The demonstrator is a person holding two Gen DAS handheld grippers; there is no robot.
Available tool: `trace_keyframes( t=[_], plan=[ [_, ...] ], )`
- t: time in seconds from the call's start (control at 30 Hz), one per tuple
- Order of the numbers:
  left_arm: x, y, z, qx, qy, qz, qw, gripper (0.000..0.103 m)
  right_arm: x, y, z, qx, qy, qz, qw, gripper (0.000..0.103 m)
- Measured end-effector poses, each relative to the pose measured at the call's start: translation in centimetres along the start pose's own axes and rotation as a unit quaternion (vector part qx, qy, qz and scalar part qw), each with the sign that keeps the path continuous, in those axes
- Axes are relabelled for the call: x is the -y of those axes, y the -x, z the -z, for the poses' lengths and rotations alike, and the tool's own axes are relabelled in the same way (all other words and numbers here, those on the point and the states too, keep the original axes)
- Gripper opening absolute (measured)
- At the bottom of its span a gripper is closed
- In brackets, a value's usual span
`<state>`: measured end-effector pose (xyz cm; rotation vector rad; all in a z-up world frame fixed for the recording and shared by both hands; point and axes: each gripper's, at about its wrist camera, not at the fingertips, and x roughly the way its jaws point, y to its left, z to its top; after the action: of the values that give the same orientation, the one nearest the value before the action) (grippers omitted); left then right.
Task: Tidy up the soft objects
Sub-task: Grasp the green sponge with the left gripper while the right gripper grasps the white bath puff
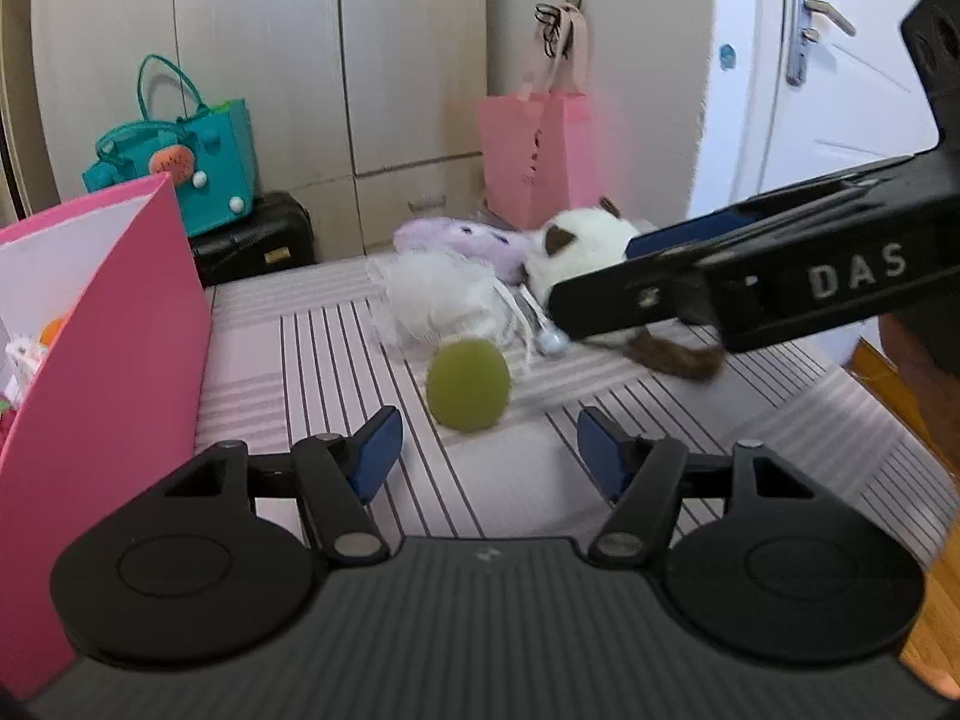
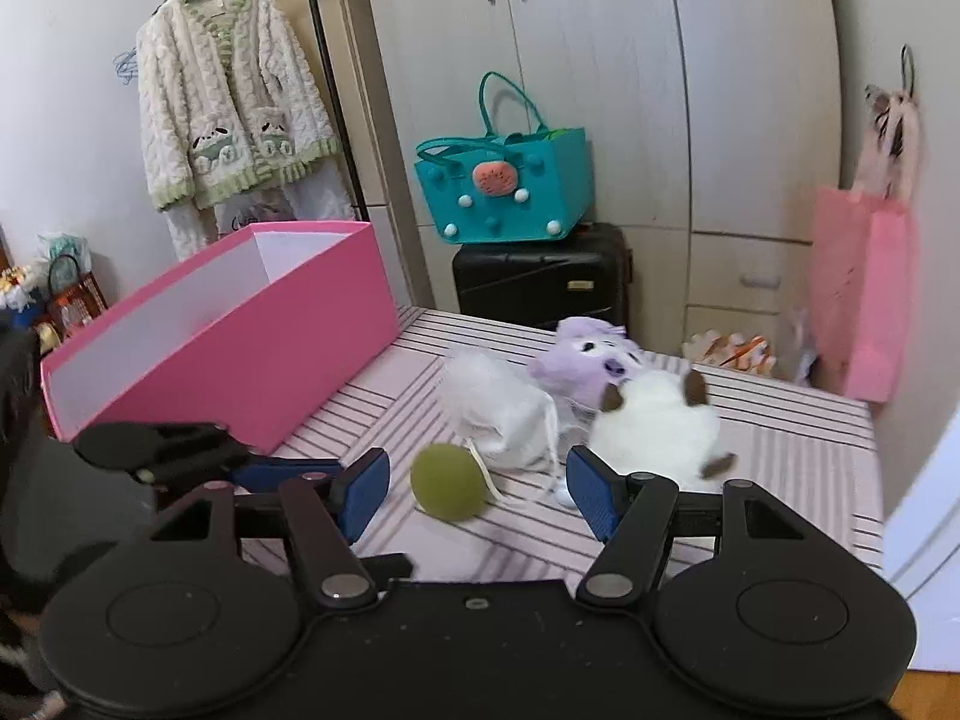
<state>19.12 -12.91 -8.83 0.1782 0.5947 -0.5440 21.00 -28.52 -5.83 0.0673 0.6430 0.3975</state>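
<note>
We see a table (image 2: pixel 780 438) with a pink and white striped cloth on it. A big pink box (image 2: pixel 240 354) sits on the left side, open at the top. A green ball (image 2: pixel 447 481) lies near the front. Just behind it is a fluffy white bag with strings (image 2: pixel 498 408). Beside that lie a purple plush toy (image 2: pixel 576 360) and a white plush toy with brown ears (image 2: pixel 657 426), touching each other.

green ball (image 1: pixel 468 384): fuzzy, matt felt
white cat plush (image 2: pixel 657 423): fluffy fur
pink box (image 2: pixel 240 330): smooth matt card
surface (image 1: pixel 336 360): striped cloth
suitcase (image 2: pixel 543 276): glossy hard plastic
</note>
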Motion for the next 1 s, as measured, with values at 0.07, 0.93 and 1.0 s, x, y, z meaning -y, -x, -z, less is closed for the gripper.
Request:
trace_keyframes(
  t=[0.07,0.93,1.0],
  plan=[
    [-0.1,-0.8,-0.3,0.001,0.002,-0.004,1.0000,0.060,0.2,-1.1,-0.6,-0.004,-0.008,-0.001,1.000,0.070],
    [-1.4,-4.4,-0.6,-0.009,0.046,0.005,0.9989,0.038,0.6,-8.2,-3.2,-0.058,-0.037,0.013,0.998,0.067],
    [-1.5,-4.5,-0.6,-0.010,0.051,0.006,0.9986,0.038,0.5,-8.5,-3.4,-0.063,-0.036,0.020,0.997,0.066]
  ],
)
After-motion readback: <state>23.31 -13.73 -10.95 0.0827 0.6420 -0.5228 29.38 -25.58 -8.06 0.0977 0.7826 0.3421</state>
